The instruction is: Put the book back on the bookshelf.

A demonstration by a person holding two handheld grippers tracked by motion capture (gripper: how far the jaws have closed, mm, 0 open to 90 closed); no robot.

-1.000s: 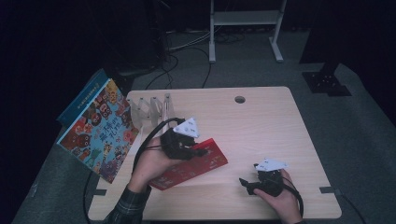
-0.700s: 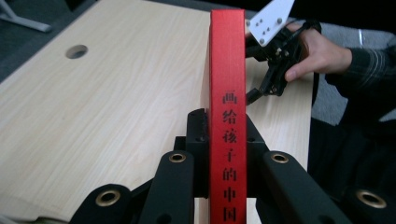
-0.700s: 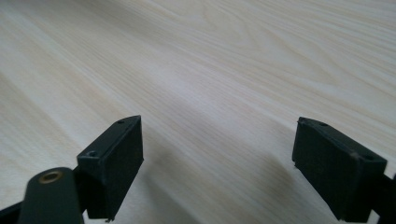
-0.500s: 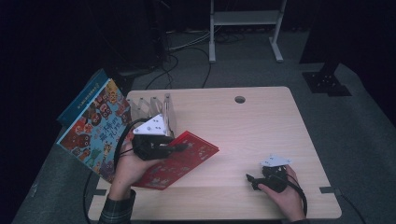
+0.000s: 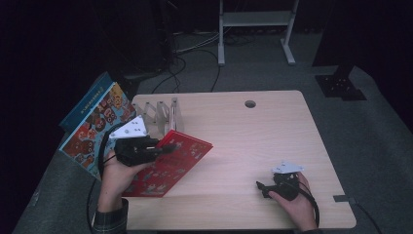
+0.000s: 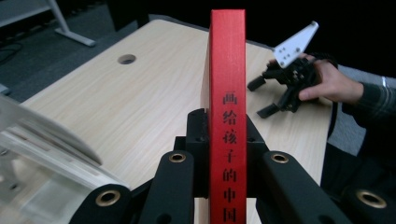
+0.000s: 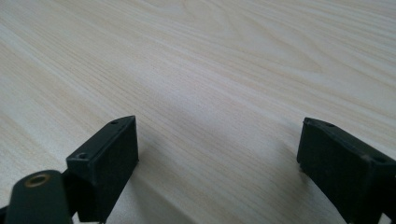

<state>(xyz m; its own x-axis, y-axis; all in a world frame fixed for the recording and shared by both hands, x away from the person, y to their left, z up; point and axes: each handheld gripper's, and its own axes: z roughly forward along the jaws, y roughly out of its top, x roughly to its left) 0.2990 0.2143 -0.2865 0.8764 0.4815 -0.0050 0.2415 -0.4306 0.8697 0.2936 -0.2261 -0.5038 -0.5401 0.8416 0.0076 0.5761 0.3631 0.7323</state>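
Red book between left fingers

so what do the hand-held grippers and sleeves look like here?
Both are black two-jaw units: the left hand-held gripper and right hand-held gripper each carry a grey three-cornered plate with holes on top. Brass-coloured pivot pins, flat block pads, black trailing cables. The left sleeve is plaid.

Light wooden table, grey carpet floor, white metal frame behind, dim room, perhaps black-curtained.
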